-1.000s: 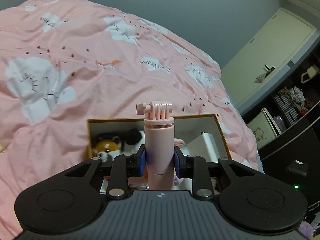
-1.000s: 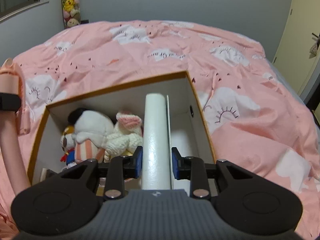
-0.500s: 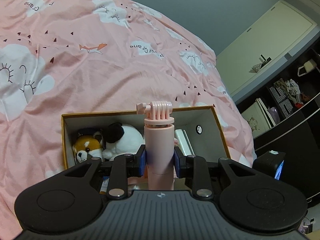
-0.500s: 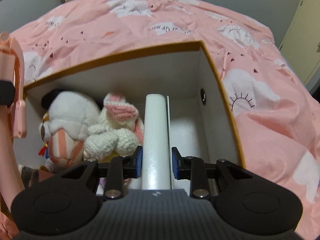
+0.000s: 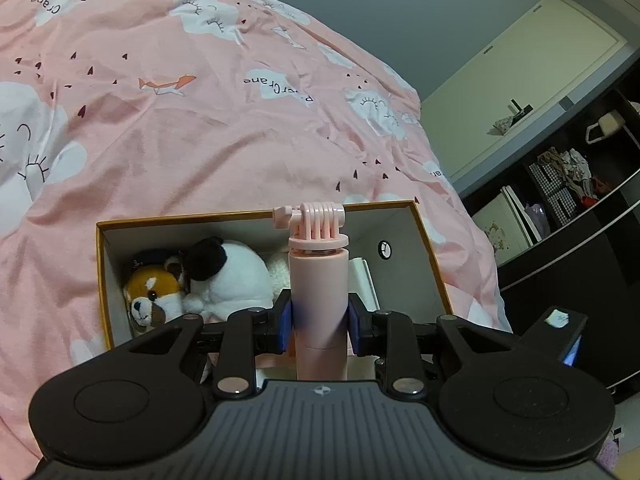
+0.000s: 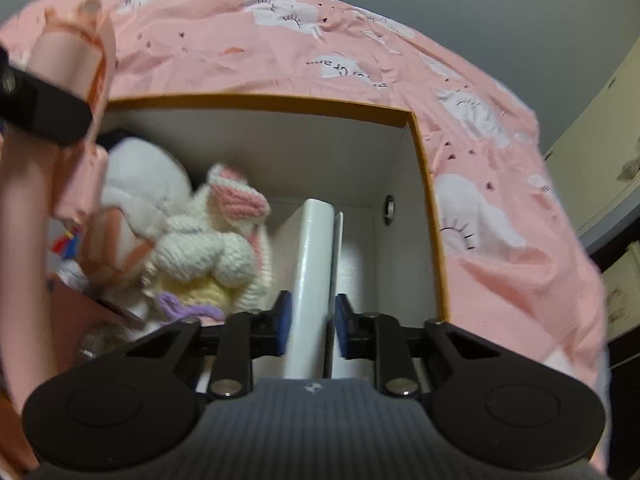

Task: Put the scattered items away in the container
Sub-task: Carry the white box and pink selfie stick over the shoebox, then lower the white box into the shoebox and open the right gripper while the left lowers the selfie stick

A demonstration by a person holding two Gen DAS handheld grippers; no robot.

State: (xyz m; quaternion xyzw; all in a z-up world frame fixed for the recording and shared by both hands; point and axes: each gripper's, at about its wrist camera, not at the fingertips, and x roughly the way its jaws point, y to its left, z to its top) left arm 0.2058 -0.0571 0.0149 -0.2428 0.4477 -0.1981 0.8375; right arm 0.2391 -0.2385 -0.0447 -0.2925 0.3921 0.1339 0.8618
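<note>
A pink duvet (image 5: 224, 128) printed with white clouds, small dark hearts and an orange fox covers the bed. To the right stand a pale door (image 5: 532, 92) and dark shelves (image 5: 568, 216) holding books and clutter, under a grey wall (image 5: 400, 12).

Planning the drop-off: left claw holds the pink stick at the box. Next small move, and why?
Probably lower the left claw into the box before opening. It is shut on the pink stick, which stands upright between the panda plush and the white roll; that gap looks free.
</note>
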